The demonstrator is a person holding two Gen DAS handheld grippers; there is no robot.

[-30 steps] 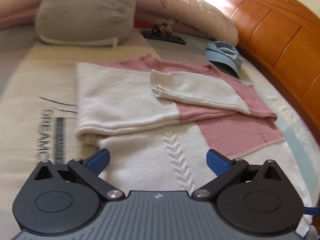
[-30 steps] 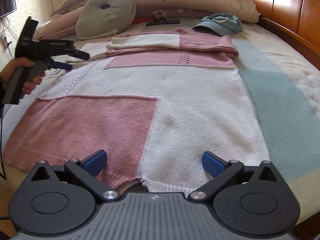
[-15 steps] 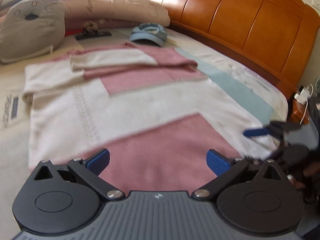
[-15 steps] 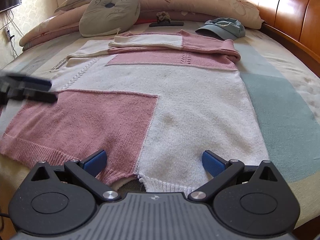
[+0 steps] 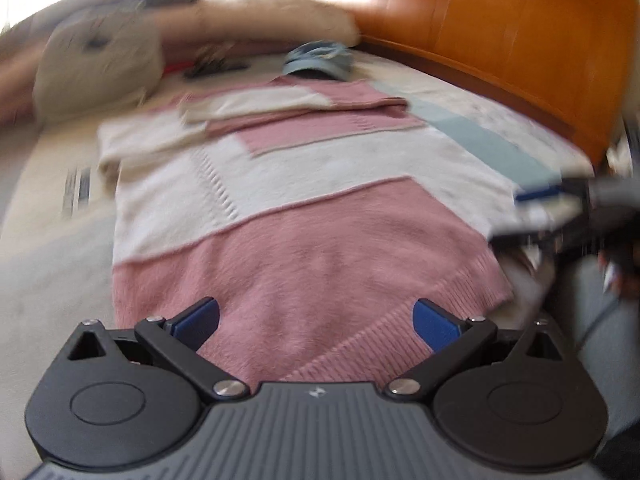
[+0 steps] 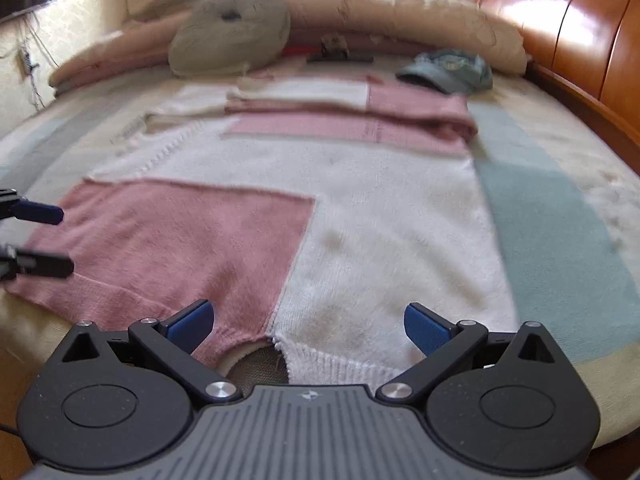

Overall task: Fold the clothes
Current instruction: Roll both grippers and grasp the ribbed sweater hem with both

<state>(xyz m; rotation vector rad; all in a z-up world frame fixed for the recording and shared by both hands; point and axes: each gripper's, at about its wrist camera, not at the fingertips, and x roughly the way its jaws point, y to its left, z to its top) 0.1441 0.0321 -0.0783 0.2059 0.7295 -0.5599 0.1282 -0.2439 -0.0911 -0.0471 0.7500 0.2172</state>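
Your left gripper [image 5: 316, 322] and right gripper [image 6: 306, 322] both hang with fingers spread wide, gripping nothing, at the near hem of the pink and white sweater [image 6: 360, 200], which lies flat on the bed [image 6: 560, 216] with its sleeves folded across the top

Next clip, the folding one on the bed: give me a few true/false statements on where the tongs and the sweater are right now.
1. Both tongs are open. True: left tongs and right tongs both show blue pads wide apart.
2. The sweater is plain blue. False: it is pink and white.
3. A blue cap lies beyond the sweater, near the pillows. True.
4. The right tongs grip the hem. False: they hold nothing.
5. Both sleeves are folded across the chest. True.
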